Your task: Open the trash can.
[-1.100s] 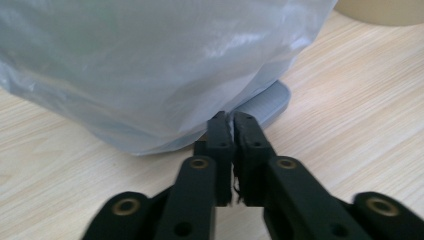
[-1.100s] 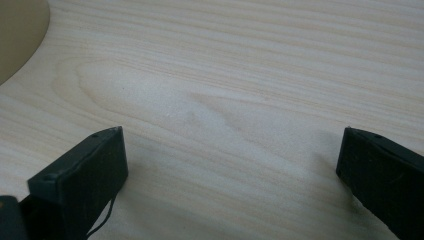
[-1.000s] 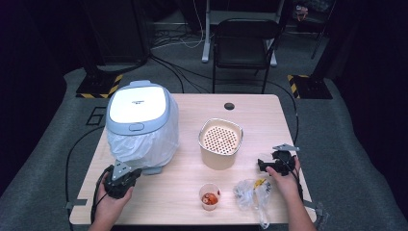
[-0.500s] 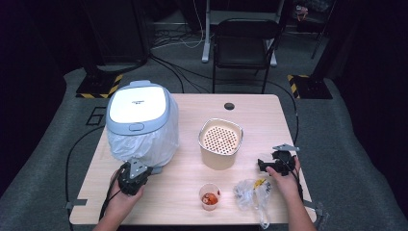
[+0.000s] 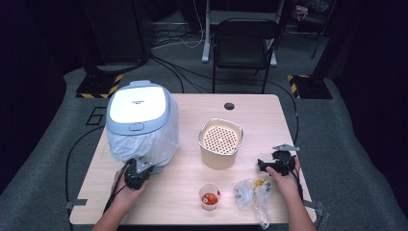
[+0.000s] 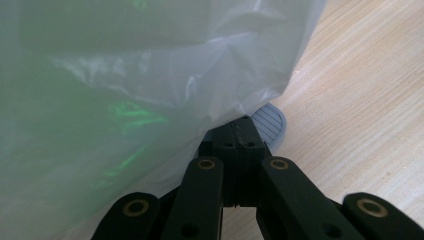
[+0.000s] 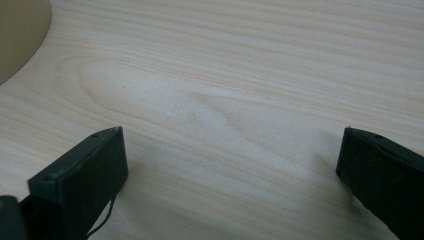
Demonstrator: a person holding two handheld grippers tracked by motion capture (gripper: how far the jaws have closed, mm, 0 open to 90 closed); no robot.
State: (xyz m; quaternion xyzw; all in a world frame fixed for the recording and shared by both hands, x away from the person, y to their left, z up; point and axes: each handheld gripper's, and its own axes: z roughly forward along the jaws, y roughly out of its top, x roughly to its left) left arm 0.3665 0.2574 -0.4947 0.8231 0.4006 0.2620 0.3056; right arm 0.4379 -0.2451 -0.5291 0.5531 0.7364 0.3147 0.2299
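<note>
Your left gripper [image 6: 239, 131], jaws pressed together at the plastic bag's [image 5: 144, 144] 6 o'clock hem, meets thin, slippery film; pinch its loose edge, while your right gripper [image 7: 230, 165] rests spread.

table [image 5: 250, 197] lit bright from above, surroundings dark; soft close-ups, green glints on plastic [image 6: 125, 115].

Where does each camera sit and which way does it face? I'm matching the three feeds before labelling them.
High view: above the person's side, looking forward and down on the table; both forearms show, with left gripper and right gripper.
Left gripper view: on the left gripper, jaws closed together, facing the plastic bag over the appliance.
Right gripper view: on the right gripper, jaws wide apart, looking down on bare tabletop.
Shared: the plastic bag and wooden table appear in the high and left gripper views.
</note>
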